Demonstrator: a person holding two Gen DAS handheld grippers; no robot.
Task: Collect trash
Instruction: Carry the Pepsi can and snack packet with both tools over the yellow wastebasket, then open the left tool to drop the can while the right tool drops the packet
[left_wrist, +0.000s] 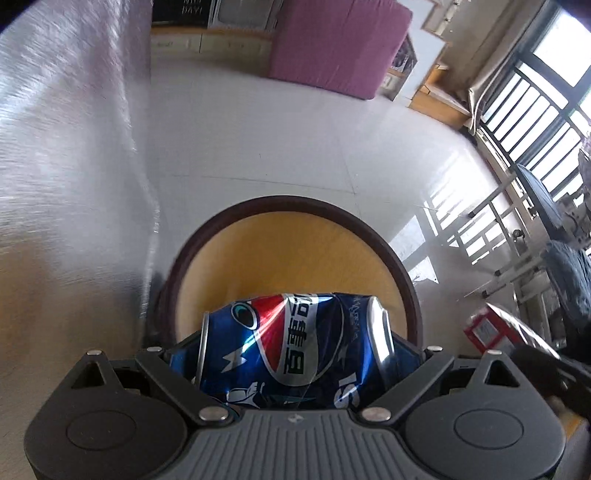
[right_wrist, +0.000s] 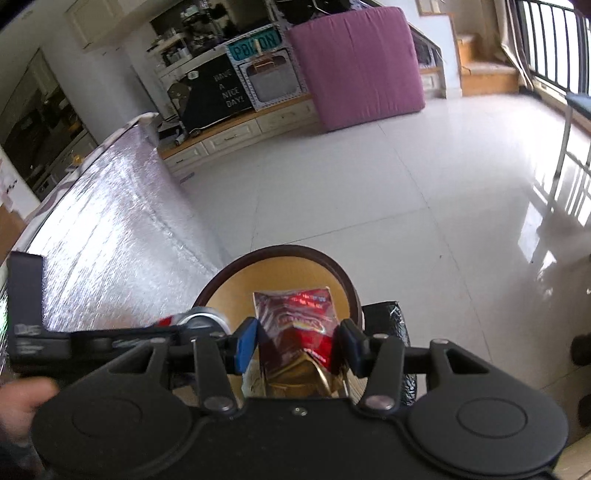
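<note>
My left gripper (left_wrist: 295, 354) is shut on a crushed blue Pepsi can (left_wrist: 291, 347), held sideways just above a round bin with a dark rim (left_wrist: 295, 201) and a yellow inside. My right gripper (right_wrist: 297, 341) is shut on a red snack wrapper (right_wrist: 295, 325), held upright over the same bin's dark rim (right_wrist: 295, 249). The can's silver end (right_wrist: 203, 319) and the left gripper show at the left of the right wrist view. The red wrapper (left_wrist: 495, 328) shows at the right edge of the left wrist view.
A silver foil-covered surface (right_wrist: 110, 229) stands to the left of the bin. White tiled floor (right_wrist: 369, 184) spreads ahead. A purple mattress (right_wrist: 354, 62) leans on a low cabinet at the back. A window with railings (left_wrist: 535, 110) and a metal rack are at the right.
</note>
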